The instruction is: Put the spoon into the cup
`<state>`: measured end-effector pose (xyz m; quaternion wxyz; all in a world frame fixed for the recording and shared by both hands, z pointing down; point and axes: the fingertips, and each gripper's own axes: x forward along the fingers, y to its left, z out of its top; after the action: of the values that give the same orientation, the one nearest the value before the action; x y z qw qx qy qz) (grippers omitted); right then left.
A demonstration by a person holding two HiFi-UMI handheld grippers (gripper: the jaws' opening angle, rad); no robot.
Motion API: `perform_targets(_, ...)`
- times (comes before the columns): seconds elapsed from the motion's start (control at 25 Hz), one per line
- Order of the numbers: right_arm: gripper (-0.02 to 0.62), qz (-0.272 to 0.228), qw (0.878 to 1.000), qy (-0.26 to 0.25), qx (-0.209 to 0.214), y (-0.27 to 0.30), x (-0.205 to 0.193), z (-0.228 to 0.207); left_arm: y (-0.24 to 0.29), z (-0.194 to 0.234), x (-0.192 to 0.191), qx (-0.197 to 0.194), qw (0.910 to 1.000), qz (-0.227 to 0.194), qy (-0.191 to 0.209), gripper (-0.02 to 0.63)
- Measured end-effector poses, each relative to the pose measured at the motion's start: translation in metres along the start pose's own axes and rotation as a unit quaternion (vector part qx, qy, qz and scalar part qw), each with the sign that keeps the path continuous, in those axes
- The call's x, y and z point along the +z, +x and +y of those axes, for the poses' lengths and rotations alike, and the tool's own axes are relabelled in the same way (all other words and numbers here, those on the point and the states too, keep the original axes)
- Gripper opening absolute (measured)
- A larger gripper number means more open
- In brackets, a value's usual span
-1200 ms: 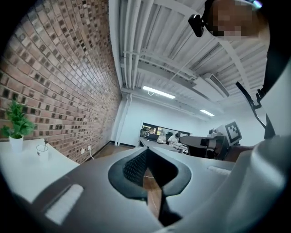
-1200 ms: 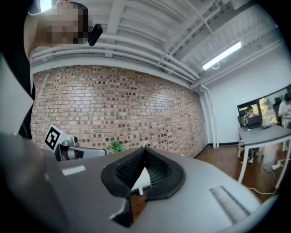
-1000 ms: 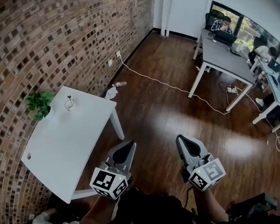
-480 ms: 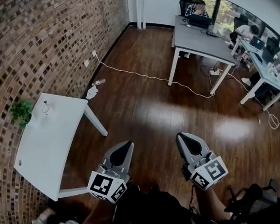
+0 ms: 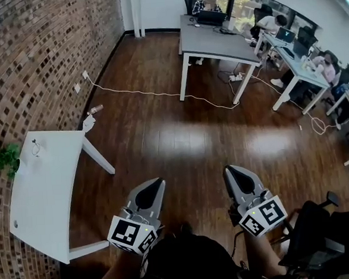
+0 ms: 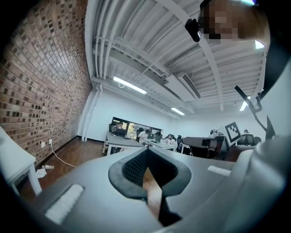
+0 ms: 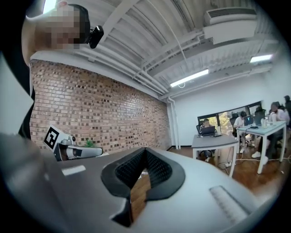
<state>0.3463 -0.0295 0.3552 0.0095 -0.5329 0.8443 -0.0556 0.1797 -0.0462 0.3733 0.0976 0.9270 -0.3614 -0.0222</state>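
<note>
On table [image 5: 41,199], object [image 5: 36,147] lies far from left hand-held gripper [image 5: 160,181]

The whole head view swings across the room. The white surface [image 5: 41,199] slides toward the left edge and narrows to a slimmer strip, its near corner now further from the left gripper [image 5: 157,183]. The plant [image 5: 6,159] beside it ends up at the very edge of the frame. The brick wall [image 5: 32,62] fills less of the picture. The grey surface [image 5: 215,40] travels from the upper right to the top centre, and the white cable [image 5: 159,94] on the floor shifts with it. More desks with seated people [image 5: 300,55] come into sight at the right, and a black chair [image 5: 315,233] now shows plainly at the lower right.
</note>
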Motion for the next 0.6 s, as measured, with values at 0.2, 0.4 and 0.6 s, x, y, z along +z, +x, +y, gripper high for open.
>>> perform_targets(0.2, 0.006, 0.011, 1.000, -0.002, -0.026, -0.029, -0.004, -0.001, -0.003, -0.015, -0.006, -0.012, 0.9998, 0.012, -0.004, 0.003)
perform_targets(0.4, 0.006, -0.014, 0.999, 0.007, -0.036, -0.056, 0.007, -0.024, 0.004, -0.035, 0.000, -0.003, 0.9998, 0.014, 0.014, 0.003)
perform_targets(0.6, 0.006, -0.021, 0.999, 0.000, -0.043, -0.082, 0.015, -0.056, 0.017, -0.060, 0.005, 0.001, 0.9998, 0.006, 0.019, 0.003)
